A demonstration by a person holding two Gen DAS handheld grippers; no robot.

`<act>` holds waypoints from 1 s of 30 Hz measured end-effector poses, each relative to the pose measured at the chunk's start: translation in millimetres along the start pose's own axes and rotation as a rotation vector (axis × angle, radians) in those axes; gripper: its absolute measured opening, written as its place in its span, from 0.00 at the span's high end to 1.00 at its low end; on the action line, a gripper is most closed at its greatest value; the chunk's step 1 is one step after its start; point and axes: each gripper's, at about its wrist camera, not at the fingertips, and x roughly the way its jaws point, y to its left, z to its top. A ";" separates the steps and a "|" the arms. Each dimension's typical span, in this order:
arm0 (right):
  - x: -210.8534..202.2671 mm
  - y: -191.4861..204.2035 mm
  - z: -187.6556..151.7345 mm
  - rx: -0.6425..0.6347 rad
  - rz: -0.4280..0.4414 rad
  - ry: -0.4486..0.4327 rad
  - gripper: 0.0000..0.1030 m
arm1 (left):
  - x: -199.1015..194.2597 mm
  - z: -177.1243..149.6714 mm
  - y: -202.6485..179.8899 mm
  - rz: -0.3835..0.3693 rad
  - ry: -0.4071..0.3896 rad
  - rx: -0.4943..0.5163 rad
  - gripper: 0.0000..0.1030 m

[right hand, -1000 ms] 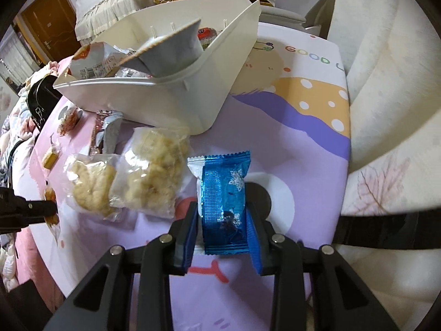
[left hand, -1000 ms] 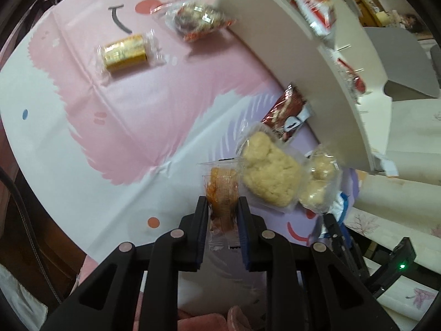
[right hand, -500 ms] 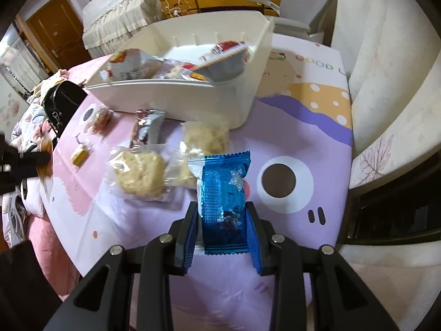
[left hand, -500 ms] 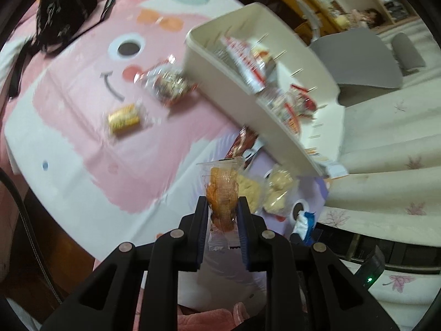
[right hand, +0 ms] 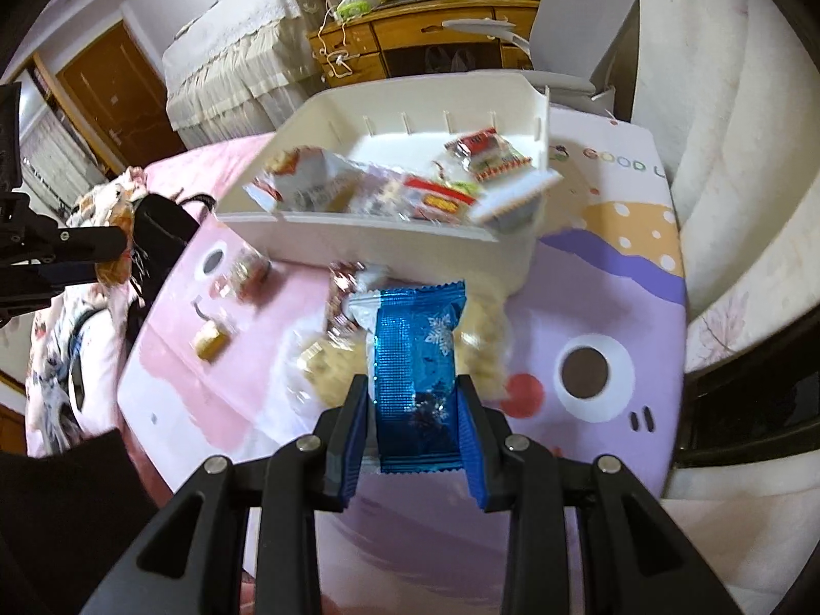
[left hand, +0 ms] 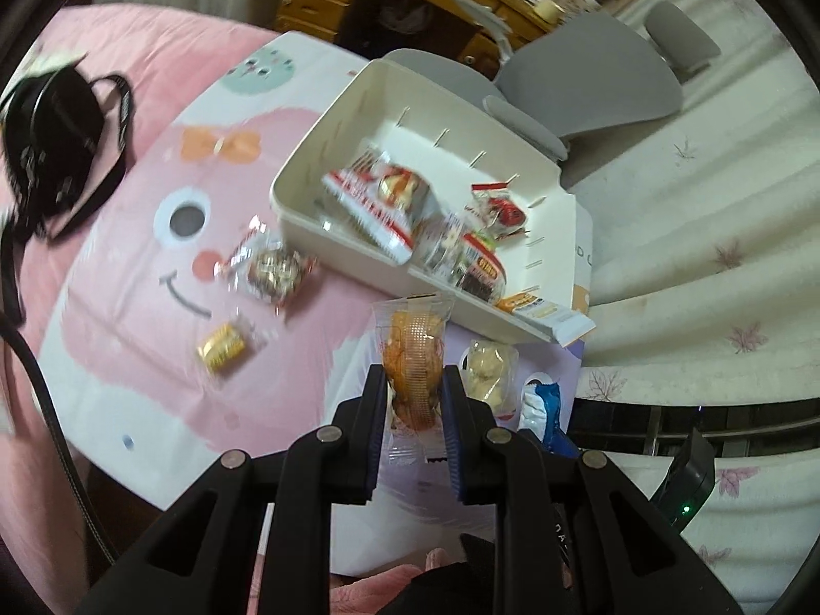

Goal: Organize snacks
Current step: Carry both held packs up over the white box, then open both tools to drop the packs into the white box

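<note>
My left gripper point(left hand: 413, 389) is shut on an orange snack in a clear wrapper point(left hand: 413, 359) and holds it high above the table. My right gripper point(right hand: 414, 400) is shut on a blue foil snack packet point(right hand: 415, 353), also raised. The white snack bin point(left hand: 328, 225) point(right hand: 359, 246) stands on the table ahead with several packets inside. Loose on the table lie a gold-wrapped snack point(left hand: 221, 351) point(right hand: 209, 344), a clear-wrapped brown snack point(left hand: 274, 271), pale puffed snacks in clear bags point(left hand: 487, 366) point(right hand: 328, 364) and a red-brown packet point(right hand: 341, 297).
A black bag point(left hand: 51, 154) point(right hand: 164, 225) lies at the table's far left. A grey chair point(left hand: 589, 87) stands behind the bin. A cream sofa point(right hand: 728, 154) runs along the right. A wooden cabinet point(right hand: 435, 36) stands at the back. The tablecloth point(right hand: 605, 277) has cartoon prints.
Both grippers have risen well above the table with their snacks still held. The bin's inside has come into view from above, and the table items look smaller and farther.
</note>
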 end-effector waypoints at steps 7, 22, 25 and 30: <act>1.3 32.4 33.6 0.024 -0.002 -0.054 0.68 | -13.4 46.8 -12.9 0.006 -0.010 0.138 0.82; 8.0 46.9 107.7 0.102 -0.077 -0.152 0.68 | -7.2 144.7 -45.1 -0.058 0.018 0.371 0.82; 11.3 42.9 120.8 0.125 -0.111 -0.161 0.68 | 4.4 160.3 -52.4 -0.066 0.048 0.418 0.82; 15.8 32.7 132.3 0.182 -0.156 -0.162 0.67 | 19.6 177.1 -64.5 -0.099 0.074 0.495 0.75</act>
